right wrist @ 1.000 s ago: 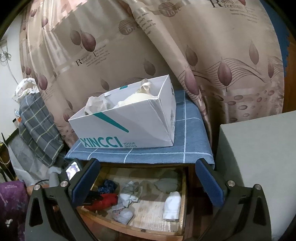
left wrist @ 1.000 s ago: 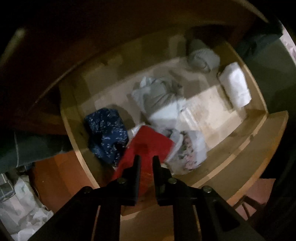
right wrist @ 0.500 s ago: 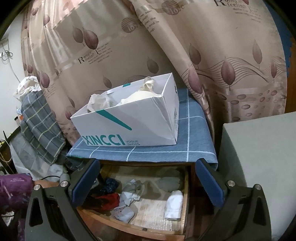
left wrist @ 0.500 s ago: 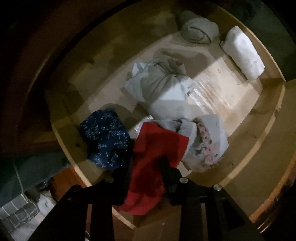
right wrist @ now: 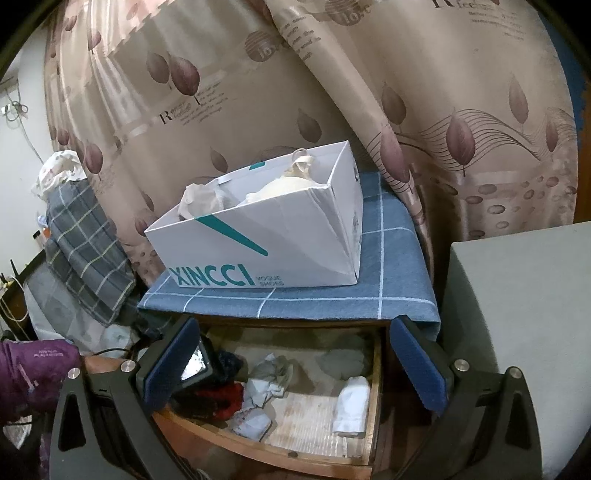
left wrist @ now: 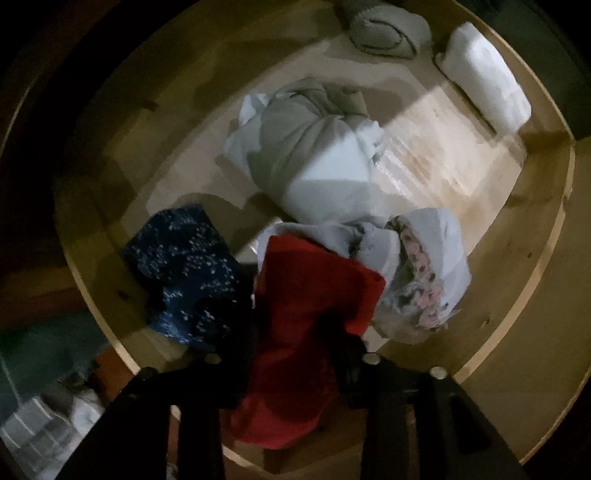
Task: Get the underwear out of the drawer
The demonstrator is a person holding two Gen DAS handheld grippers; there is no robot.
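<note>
**Left tongs straddle the red underwear in the open drawer**

The red underwear (left wrist: pixel 314 325) is a crumpled, plain bright-red piece of cloth with no visible print, lying at the 7 o'clock corner of the wooden drawer (left wrist: pixel 517 295) and spilling over its front rim. The left tongs (left wrist: pixel 291 350) point down over it, their jaws having just been opening; the two dark fingers now stand on either side of the red cloth, which lies between them, but the shadow there hides whether the pads press on it.

Touching the red piece at its 9 o'clock side is a navy underwear with white flecks (left wrist: pixel 184 273); at its 2 o'clock side sits a pale bundle with a pink floral print (left wrist: pixel 424 284). A grey-white bundle (left wrist: pixel 314 155) lies in the drawer's middle, a grey roll (left wrist: pixel 384 26) at 12 o'clock and a white roll (left wrist: pixel 487 77) at 1 o'clock.

The right tongs (right wrist: pixel 295 365) hang spread wide and released, with nothing between their blue pads, looking toward the drawer from outside. Above the drawer, on a blue checked cloth (right wrist: pixel 388 266), stands a white shoebox (right wrist: pixel 266 236) printed "XINCCI VOGUE SHOES" in teal. The curtain (right wrist: pixel 332 92) behind carries leaf motifs and script, of which a large "R" and "love" can be made out.
</note>
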